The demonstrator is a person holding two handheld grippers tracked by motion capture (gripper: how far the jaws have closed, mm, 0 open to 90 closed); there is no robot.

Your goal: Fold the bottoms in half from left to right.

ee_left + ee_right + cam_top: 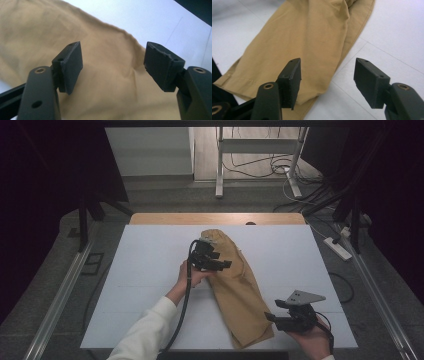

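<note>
Folded tan trousers (240, 295) lie lengthwise on the white table top (145, 280), waist end far, leg hems near the front edge. My left gripper (221, 262) hovers over their upper part, jaws pointing right and open, with nothing gripped. In the left gripper view the cloth (37, 32) lies just below the open left gripper (112, 53). My right gripper (274, 310) sits beside the hem end at the front right, open, jaws pointing left at the cloth. In the right gripper view the trouser leg (307, 32) lies ahead of the right gripper (327, 62), apart from its pads.
A wooden table edge (215, 218) shows behind the white top. On the floor lie a power strip (338, 248) at the right and cables (265, 167) by a metal stand (220, 165) at the back. Metal rails (60, 295) run along both table sides.
</note>
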